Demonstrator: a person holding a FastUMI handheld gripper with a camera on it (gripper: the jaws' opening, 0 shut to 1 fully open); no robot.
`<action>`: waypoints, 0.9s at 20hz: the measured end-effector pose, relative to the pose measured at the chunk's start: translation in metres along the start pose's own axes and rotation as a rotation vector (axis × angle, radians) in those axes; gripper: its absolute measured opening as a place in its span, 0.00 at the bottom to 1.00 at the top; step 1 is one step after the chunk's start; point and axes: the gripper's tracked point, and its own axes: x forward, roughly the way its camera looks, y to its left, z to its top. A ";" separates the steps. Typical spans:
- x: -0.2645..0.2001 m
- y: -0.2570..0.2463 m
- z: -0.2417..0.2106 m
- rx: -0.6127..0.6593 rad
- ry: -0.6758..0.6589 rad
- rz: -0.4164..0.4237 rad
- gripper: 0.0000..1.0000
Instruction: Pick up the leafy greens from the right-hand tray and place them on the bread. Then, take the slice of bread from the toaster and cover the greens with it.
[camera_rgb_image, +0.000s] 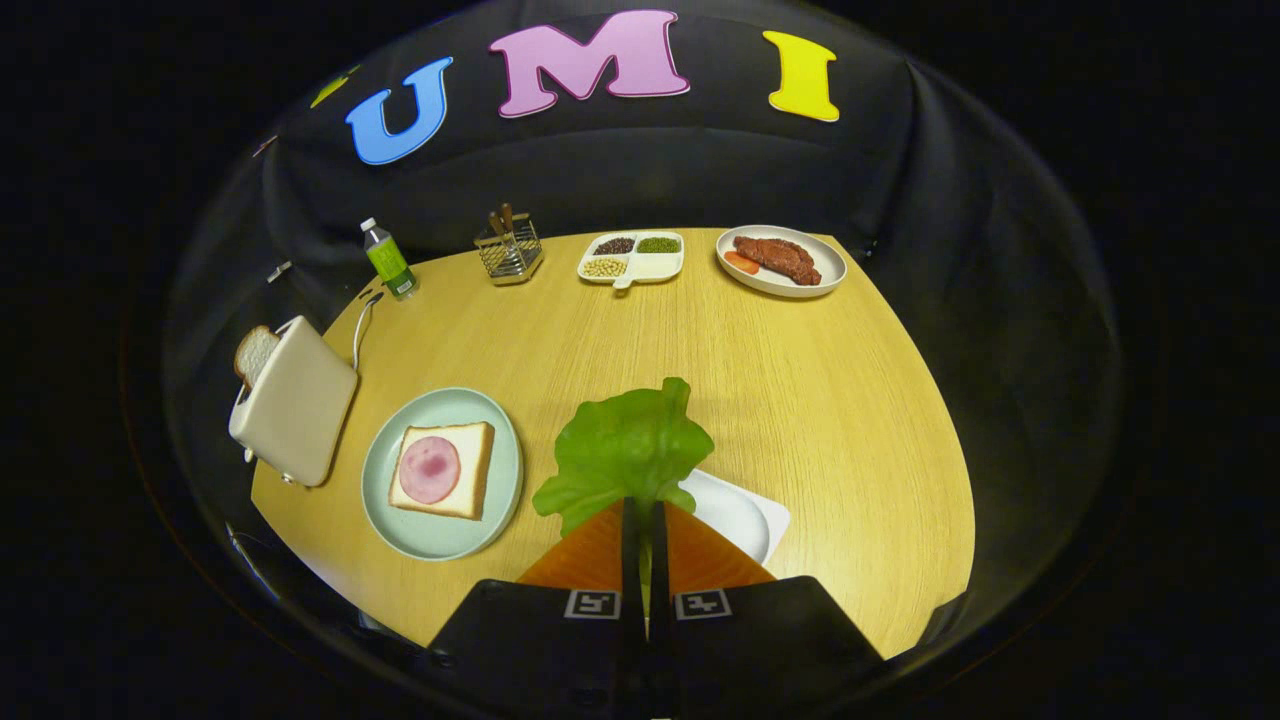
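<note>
Far off to the left of the fingers stands the toaster (297, 400), a slice of bread (254, 353) poking from its slot, untouched. Nearer, just left of the fingers and a little ahead, a pale green plate (395, 520) carries the open bread (444, 470) with a round of ham (430, 469) lying on top; nothing green on it yet. The gripper (645, 508) has its fingers drawn close together, nipping the stem end of the leafy greens (628, 450), only a thin gap showing; the leaf fans out ahead of the tips and looks to be lifted, though how far clear of the white tray (745, 515) I cannot tell. That tray lies just right of the fingers, partly under the leaf. Beyond the fingers, along the far edge of the wooden table (820, 400), from left: a green-labelled bottle (388, 260), a wire holder (509, 250), a divided dish (632, 257) of beans and grains, and a plate of meat (781, 260). Judgement: step one is midway, greens picked, not placed. Next move calls for carrying the leaf leftward over the ham, lowering until it rests on the bread, then opening the fingers. The leaf is floppy and wide; it may drape off-centre or cling to a finger on release. The toaster slice comes after.
</note>
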 end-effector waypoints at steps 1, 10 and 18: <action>-0.005 0.006 0.006 0.007 -0.010 -0.003 0.05; -0.030 0.102 0.044 -0.078 -0.098 0.095 0.05; -0.004 0.165 0.026 -0.151 -0.027 0.161 0.05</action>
